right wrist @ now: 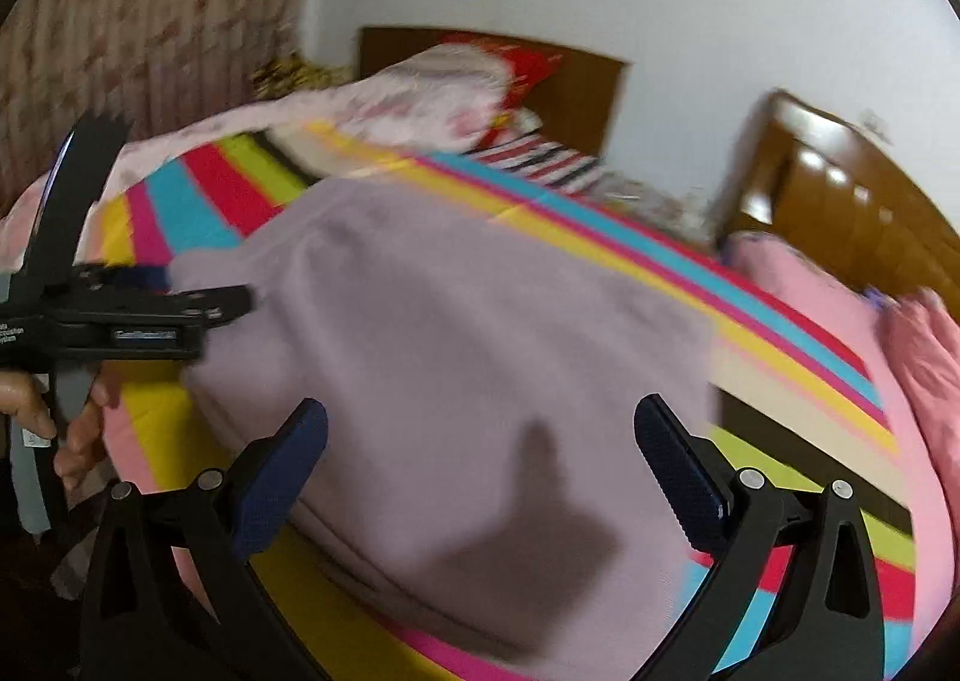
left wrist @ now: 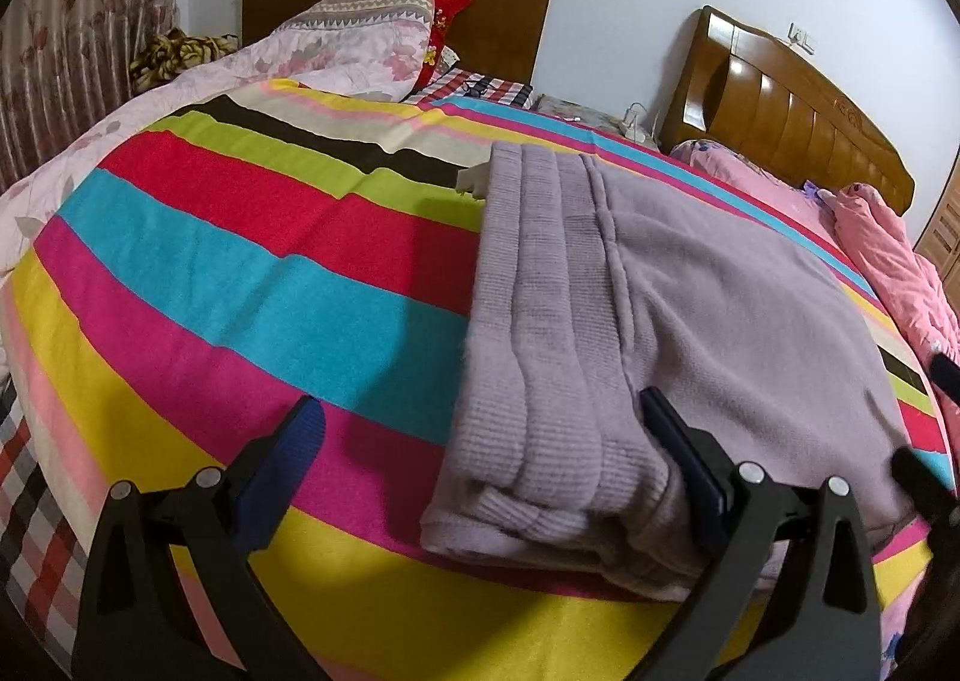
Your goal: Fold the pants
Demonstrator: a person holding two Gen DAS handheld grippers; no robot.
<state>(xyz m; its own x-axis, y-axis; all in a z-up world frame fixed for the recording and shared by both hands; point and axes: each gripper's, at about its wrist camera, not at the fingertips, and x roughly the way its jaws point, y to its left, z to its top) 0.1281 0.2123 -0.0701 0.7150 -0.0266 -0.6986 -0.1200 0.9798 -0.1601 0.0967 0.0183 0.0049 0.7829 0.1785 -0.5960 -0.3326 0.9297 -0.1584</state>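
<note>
Lilac knit pants [left wrist: 672, 309] lie folded into a thick rectangle on a bright striped bedspread [left wrist: 252, 261], with ribbed bands stacked along their left edge. My left gripper [left wrist: 483, 429] is open low over the near left corner of the pants. Its right finger [left wrist: 672, 435] rests against the fabric and its left finger is over bare bedspread. In the blurred right wrist view the pants [right wrist: 456, 321] fill the middle. My right gripper [right wrist: 483, 444] is open just above their near edge, nothing between its fingers. The left gripper [right wrist: 204, 294] shows at the pants' left side, held by a hand [right wrist: 81, 429].
A floral quilt and pillows [left wrist: 360, 39] are heaped at the head of the bed by a dark headboard [left wrist: 504, 21]. A second bed with a glossy wooden headboard [left wrist: 792, 123] and pink bedding [left wrist: 888, 255] lies to the right. A patterned curtain [left wrist: 72, 39] hangs at the left.
</note>
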